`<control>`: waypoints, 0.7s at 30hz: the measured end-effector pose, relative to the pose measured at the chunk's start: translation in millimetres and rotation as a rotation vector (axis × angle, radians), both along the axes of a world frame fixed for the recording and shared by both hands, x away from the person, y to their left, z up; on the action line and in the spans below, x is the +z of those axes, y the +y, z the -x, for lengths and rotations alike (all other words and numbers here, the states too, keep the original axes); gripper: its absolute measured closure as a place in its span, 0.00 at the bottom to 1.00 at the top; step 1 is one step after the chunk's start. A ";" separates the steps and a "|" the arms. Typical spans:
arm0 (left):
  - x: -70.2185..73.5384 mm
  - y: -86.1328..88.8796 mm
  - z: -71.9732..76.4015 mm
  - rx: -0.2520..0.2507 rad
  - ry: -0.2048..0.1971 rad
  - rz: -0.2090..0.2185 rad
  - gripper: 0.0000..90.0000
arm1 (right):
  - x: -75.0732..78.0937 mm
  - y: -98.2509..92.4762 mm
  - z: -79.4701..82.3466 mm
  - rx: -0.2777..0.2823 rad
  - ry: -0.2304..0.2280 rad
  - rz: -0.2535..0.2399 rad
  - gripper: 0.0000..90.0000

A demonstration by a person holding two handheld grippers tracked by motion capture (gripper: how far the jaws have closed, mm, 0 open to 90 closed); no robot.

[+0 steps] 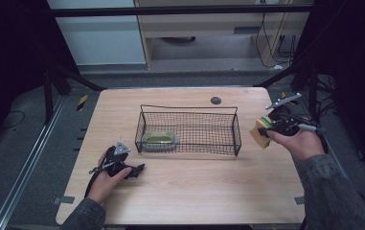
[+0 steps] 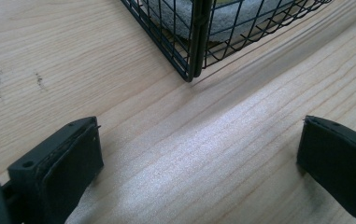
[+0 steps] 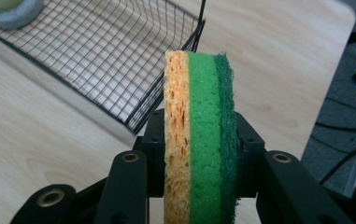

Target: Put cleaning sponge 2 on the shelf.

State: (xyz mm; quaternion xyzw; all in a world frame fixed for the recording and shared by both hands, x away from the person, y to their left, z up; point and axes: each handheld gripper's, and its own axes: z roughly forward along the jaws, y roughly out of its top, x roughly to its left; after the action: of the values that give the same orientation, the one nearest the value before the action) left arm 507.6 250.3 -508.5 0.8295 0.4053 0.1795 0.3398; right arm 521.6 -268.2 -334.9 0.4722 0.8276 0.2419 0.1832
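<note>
sponge [image 3: 201, 140] is clamped on edge in our right gripper [image 1: 269, 128], held up just right of the wire basket [image 1: 189, 108]. our left gripper [image 1: 134, 169] rests on the table [image 1: 194, 191], jaws wide apart, holding nothing.

The high view looks forward and down from above the person's side, taking in the whole table [image 1: 185, 191] and the floor beyond it. The left gripper view sits low and close to the tabletop, facing a corner of the wire basket [image 2: 192, 56]. The right gripper view looks from higher up, down along its tongs, past a sponge [image 3: 199, 135] close to the lens. All three views share the basket and the table.
</note>
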 end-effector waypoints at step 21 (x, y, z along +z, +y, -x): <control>-0.3 -0.6 0.1 0.006 -0.001 0.006 0.00 | 33.2 47.0 -37.6 0.059 -0.102 0.030 0.73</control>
State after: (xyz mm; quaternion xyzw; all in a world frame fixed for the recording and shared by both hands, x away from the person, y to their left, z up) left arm 507.5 249.7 -508.8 0.8271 0.4083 0.1799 0.3419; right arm 559.2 -221.2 -301.6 0.4319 0.8342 0.2587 0.2251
